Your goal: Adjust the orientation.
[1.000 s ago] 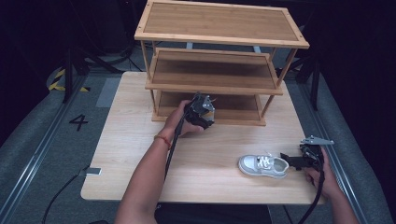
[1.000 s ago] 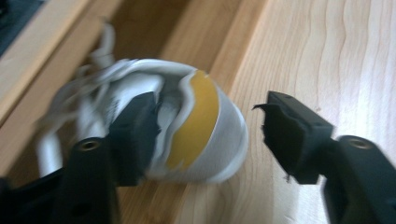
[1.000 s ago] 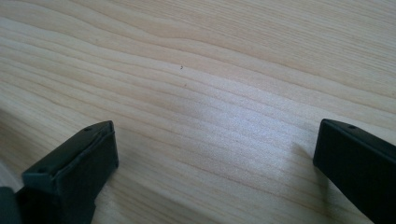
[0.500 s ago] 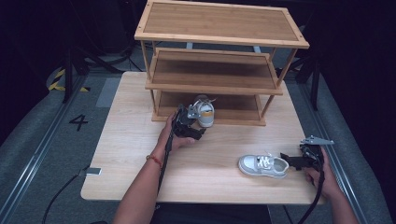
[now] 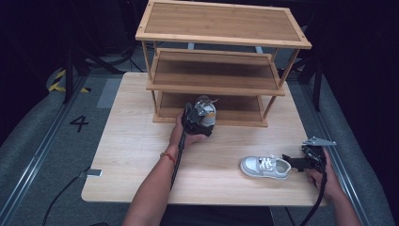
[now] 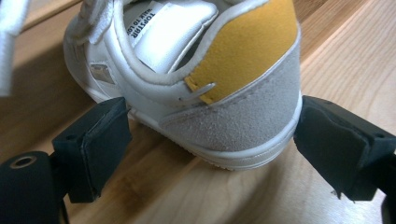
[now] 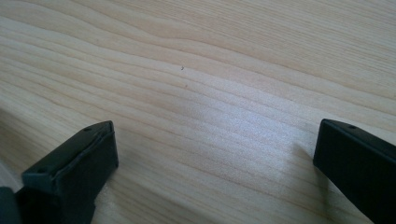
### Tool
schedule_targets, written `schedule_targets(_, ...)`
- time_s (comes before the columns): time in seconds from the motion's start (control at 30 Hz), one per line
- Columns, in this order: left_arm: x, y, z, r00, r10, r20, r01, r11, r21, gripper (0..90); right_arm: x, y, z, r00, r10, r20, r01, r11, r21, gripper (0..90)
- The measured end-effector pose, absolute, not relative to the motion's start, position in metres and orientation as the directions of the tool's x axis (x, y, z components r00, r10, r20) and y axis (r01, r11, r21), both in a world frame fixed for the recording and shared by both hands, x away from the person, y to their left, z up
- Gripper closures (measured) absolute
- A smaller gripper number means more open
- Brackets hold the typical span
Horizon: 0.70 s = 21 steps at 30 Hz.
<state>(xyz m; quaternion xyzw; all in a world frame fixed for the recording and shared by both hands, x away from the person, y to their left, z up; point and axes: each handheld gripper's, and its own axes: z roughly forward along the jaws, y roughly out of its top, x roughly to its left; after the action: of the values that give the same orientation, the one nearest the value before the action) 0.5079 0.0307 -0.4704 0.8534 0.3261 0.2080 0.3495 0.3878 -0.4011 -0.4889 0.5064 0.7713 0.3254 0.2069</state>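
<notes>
From where I sit, the three-tier wooden rack (image 5: 221, 70) dominates the far half of the table (image 5: 131, 155), and its middle shelf hides much of the bottom tier from above. The shoe with the yellow heel patch (image 5: 206, 113) sits at the front edge of that bottom tier; in the high view I get just its heel and collar, the rest covered by my left gripper (image 5: 192, 120) and the shelf above. In the left gripper view the toe is cut off at the top and the tongue label is only partly readable. There the heel (image 6: 233, 116) stands between the two jaws, each pad right at a side of the sole; I cannot tell if they press on it or just flank it. The second shoe (image 5: 265, 166), white with laces, lies on its sole near the table's front right, its heel just beside my right gripper (image 5: 294, 162). In the right gripper view the jaws are spread wide over bare wood (image 7: 210, 102), holding nothing.
</notes>
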Motion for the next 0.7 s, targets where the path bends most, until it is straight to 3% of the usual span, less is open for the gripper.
schedule_targets(0.2,0.521,0.034,-0.468,0.681,0.719,0.141,0.423,-0.543,0.725,20.1,0.388,-0.401,-0.489,-0.402,0.916,0.010,0.646,0.276,0.712,0.1)
schedule_targets(0.43,0.533,0.035,-0.468,0.677,0.716,0.169,0.422,-0.566,0.708,21.5,0.388,-0.401,-0.489,-0.402,0.916,0.010,0.646,0.276,0.712,0.1)
schedule_targets(0.7,0.533,0.051,-0.462,0.702,0.700,0.131,0.428,-0.562,0.708,25.1,0.388,-0.401,-0.489,-0.403,0.915,0.010,0.646,0.277,0.712,0.1)
